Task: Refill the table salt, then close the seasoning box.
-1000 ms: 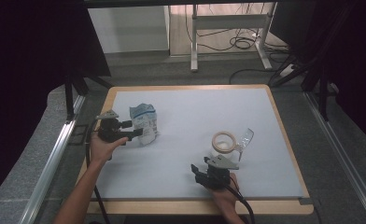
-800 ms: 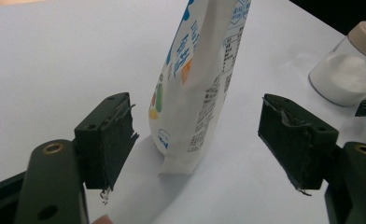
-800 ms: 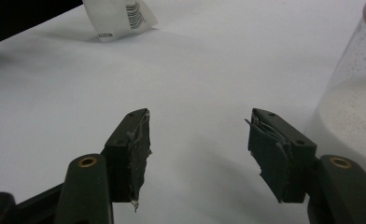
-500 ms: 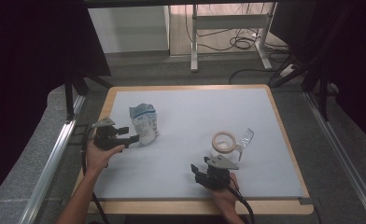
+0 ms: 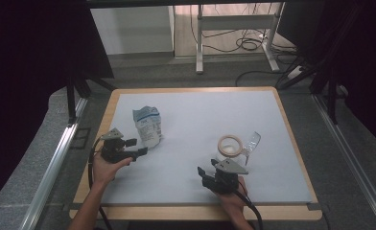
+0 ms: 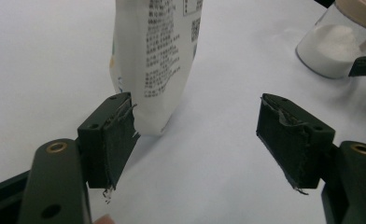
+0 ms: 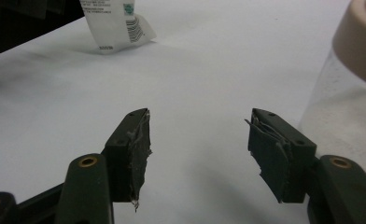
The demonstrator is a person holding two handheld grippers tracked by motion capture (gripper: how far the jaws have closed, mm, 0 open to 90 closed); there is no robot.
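There is one white bag (image 5: 147,125) and one clear jar (image 5: 234,149) on the worktop (image 5: 272,110). The bag stands up on the left side, with small print and a blue patch on it. The jar sits to the right, nearer the front, well apart from the bag. It has white powder in the bottom, and its tan lid hangs open. There are two grippers, one in each hand. The left gripper (image 5: 139,148) is just in front of the bag, near its bottom. In the left gripper view its two fingers (image 6: 107,140) are spread wide, and the left one sits right by the low corner of the bag (image 6: 155,60). I cannot tell if it touches. Nothing is pinched between them. The right gripper (image 5: 214,168) is just in front of the jar. In the right gripper view its two fingers (image 7: 130,151) are spread too, with bare worktop between them, and the jar (image 7: 347,107) is close on the right.
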